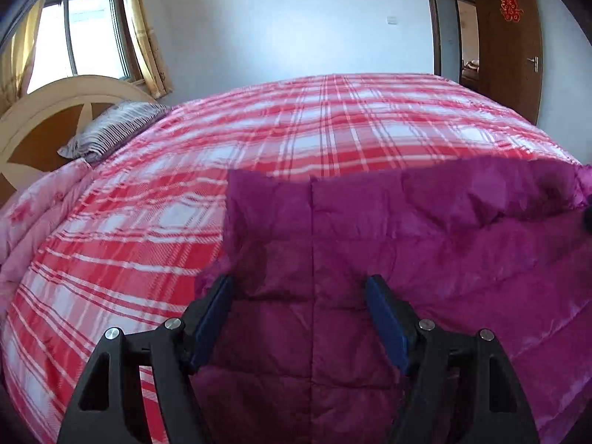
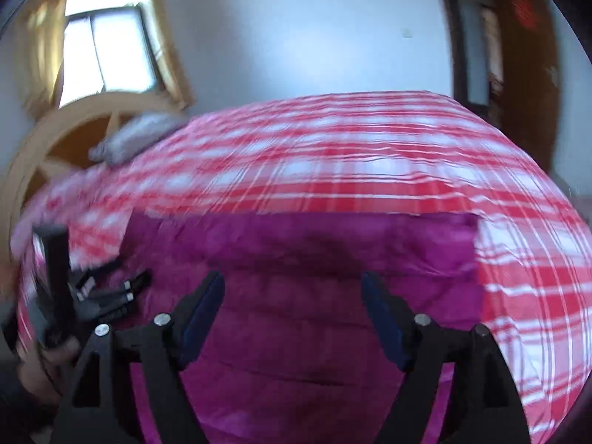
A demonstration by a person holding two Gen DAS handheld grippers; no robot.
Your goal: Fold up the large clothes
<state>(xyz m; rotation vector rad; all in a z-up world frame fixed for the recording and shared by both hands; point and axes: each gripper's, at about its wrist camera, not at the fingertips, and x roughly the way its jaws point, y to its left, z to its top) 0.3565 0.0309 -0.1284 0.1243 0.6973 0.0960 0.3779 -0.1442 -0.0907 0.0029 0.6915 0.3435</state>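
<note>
A magenta quilted jacket [image 1: 407, 244] lies flat on the bed with the red-and-white plaid cover [image 1: 259, 140]. My left gripper [image 1: 299, 285] is open and empty, just above the jacket's left part near its left edge. In the blurred right wrist view the jacket [image 2: 333, 259] fills the middle, its far edge straight and its right edge near the plaid cover [image 2: 518, 259]. My right gripper [image 2: 292, 281] is open and empty above the jacket. The left gripper [image 2: 111, 296] shows there at the far left, over the jacket's left side.
A striped pillow [image 1: 114, 131] and a pink quilt [image 1: 33, 222] lie at the head of the bed by the curved headboard [image 1: 44, 100]. A window with curtains [image 1: 85, 33] is behind it. A brown door [image 1: 507, 44] stands open at the far right.
</note>
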